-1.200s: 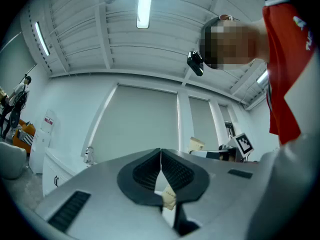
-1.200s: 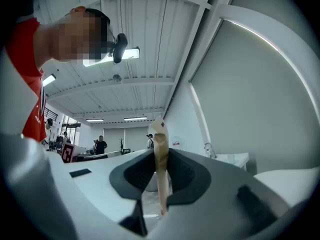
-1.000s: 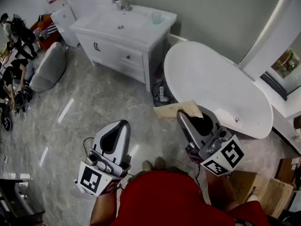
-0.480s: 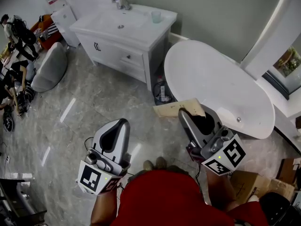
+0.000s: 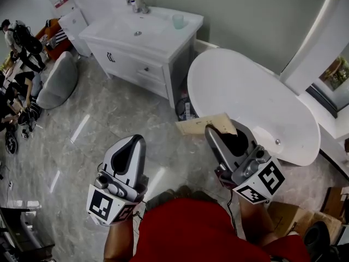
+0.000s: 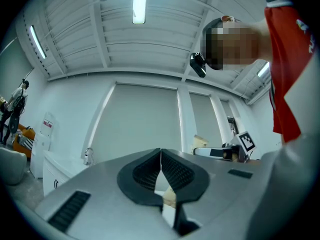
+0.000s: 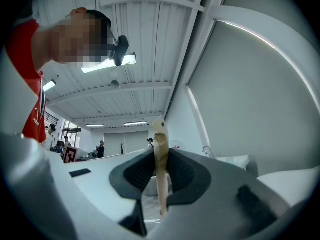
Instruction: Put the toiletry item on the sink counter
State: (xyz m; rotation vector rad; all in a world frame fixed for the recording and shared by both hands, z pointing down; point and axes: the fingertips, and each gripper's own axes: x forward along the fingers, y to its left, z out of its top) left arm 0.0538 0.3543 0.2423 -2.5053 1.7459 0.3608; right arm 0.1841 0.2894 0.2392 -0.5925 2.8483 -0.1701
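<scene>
The flat tan packet (image 5: 203, 126) is pinched upright and edge-on between the jaws of the right tool (image 5: 222, 131), sticking out past their tips. From the right gripper view, the packet (image 7: 158, 134) stands as a thin strip with the dark pads of the right tool (image 7: 160, 173) pressing on both faces. It hangs in the air well apart from the white vanity (image 5: 143, 64), out in front of it and off its right corner, not on the sink surface (image 5: 163, 30).

The left tool (image 5: 132, 142) is held lower, farther out from the vanity's front, over the marble floor (image 5: 103, 113). Its jaws (image 6: 161, 156) are closed together with nothing between them.

On the vanity, a faucet (image 5: 137, 2) stands behind the basin and a pale cup (image 5: 178, 21) sits toward the right end. A white bathtub (image 5: 245, 91) lies just beside the vanity's right side.
</scene>
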